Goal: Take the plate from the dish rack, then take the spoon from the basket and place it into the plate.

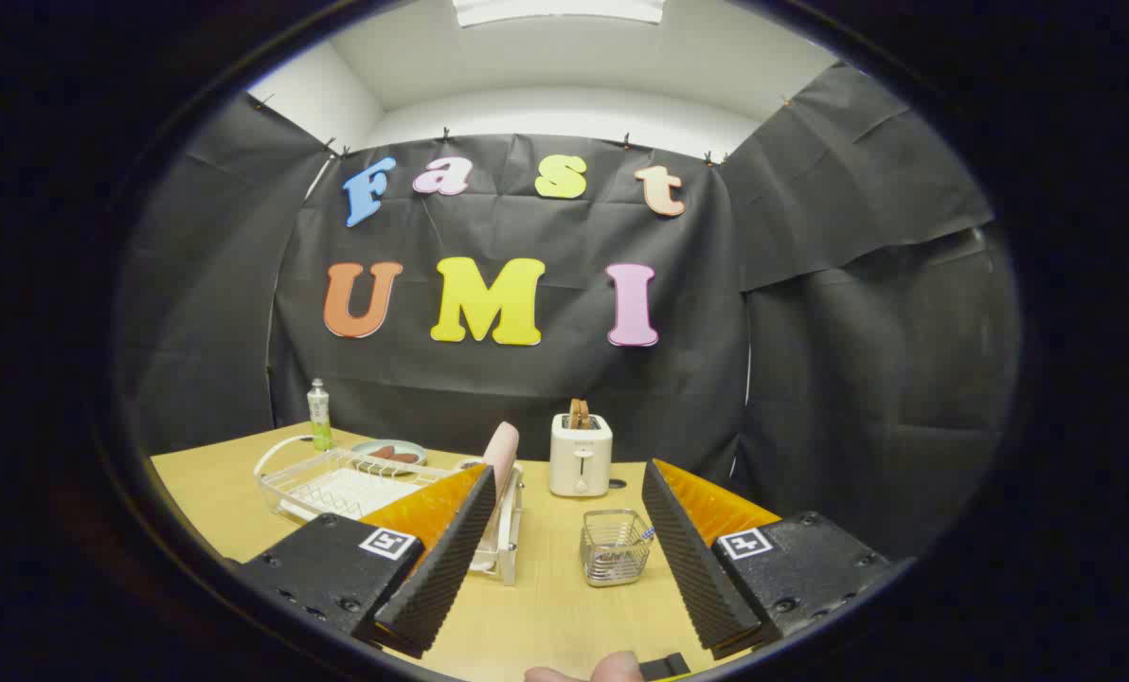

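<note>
A pink plate stands on edge in the white wire dish rack, just behind my left fingertip. A small wire mesh basket sits on the wooden table between my two fingers and beyond them; a spoon handle pokes out over its right rim. My gripper is open and holds nothing, raised above the table short of both the rack and the basket.
A white toaster with bread in it stands behind the basket. A green bottle and a plate of food sit at the back left behind the rack. Black cloth walls close the table's far side.
</note>
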`<action>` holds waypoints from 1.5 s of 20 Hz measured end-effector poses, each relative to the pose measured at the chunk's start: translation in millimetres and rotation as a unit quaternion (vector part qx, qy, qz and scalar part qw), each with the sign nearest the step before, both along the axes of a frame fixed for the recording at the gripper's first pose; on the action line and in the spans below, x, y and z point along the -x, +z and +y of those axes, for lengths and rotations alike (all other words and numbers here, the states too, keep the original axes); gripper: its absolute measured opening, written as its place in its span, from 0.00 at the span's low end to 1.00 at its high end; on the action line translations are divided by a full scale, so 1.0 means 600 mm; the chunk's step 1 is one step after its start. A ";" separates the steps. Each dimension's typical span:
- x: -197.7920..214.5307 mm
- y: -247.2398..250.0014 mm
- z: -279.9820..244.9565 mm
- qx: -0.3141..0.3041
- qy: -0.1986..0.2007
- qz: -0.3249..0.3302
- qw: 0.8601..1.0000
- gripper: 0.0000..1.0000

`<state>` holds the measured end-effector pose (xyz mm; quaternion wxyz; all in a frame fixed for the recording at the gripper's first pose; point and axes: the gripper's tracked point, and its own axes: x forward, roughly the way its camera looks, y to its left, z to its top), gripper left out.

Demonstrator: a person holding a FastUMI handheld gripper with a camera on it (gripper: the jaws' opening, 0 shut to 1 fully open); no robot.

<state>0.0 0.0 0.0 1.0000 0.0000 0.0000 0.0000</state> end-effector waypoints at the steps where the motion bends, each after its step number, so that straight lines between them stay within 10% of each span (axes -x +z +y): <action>1: -0.002 0.000 0.000 -0.004 0.001 0.002 1.000 1.00; 30: -0.024 0.037 0.043 0.008 0.022 -0.005 1.000 1.00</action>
